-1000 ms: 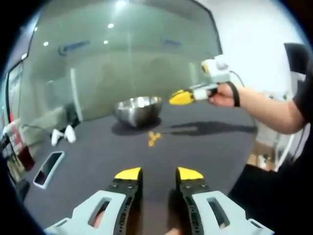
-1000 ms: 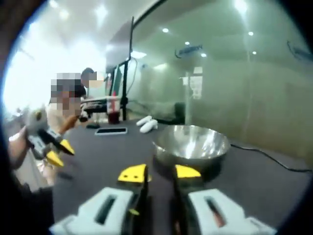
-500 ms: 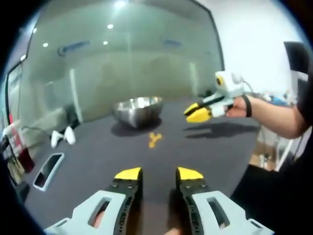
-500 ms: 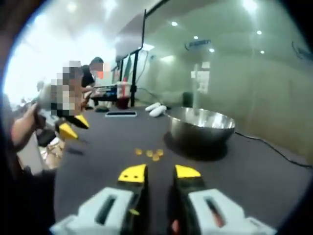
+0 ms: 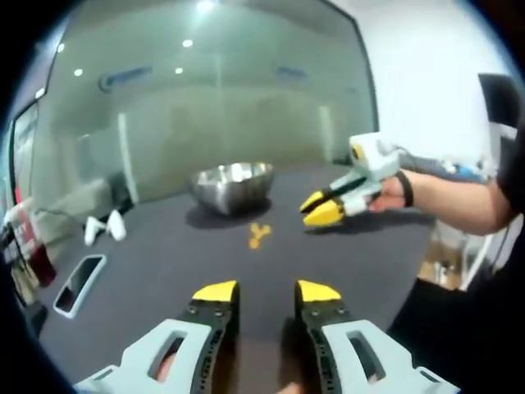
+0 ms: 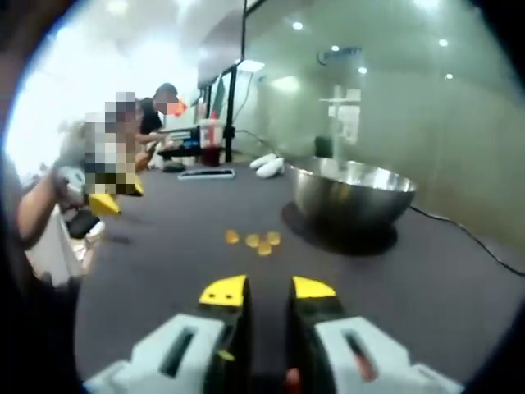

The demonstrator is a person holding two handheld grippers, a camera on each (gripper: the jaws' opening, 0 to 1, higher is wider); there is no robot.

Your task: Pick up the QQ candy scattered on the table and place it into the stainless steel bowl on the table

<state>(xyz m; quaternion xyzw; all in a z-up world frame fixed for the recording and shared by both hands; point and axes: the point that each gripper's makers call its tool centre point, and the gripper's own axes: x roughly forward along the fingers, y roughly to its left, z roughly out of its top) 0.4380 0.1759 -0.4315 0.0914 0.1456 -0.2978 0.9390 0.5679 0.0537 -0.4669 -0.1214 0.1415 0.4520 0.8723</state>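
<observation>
A: Dark grey table [image 5: 164,246] in front of a long frosted glass wall [image 5: 205,107], ceiling lights reflecting off it. In the left gripper view we've got the stainless steel bowl [image 5: 232,184] upright at the far side, w/ the QQ candy [image 5: 258,236] lying on the table just in front of it, a small yellow cluster.

B: Same from the right gripper view: bowl [image 6: 353,197] off to the right, candy [image 6: 256,240] in four or so pieces on the table near its base, not touching it.

A: Our left gripper [image 5: 267,290] sits low over the table, yellow tips apart w/ a clear gap, nothing between them.

B: Right gripper [image 6: 269,288] likewise, jaws parted and empty, candy well ahead of the tips. In the left gripper view it [image 5: 321,210] comes in from the right, held by a hand [image 5: 392,190], tips angled down toward the table beside the candy.

A: Off to the side, a phone [image 5: 79,283] lies flat, and two white objects [image 5: 102,228] sit beyond it; can't tell what they are.

B: Ppl [image 6: 156,115] in the background of the right gripper view, by a desk.
</observation>
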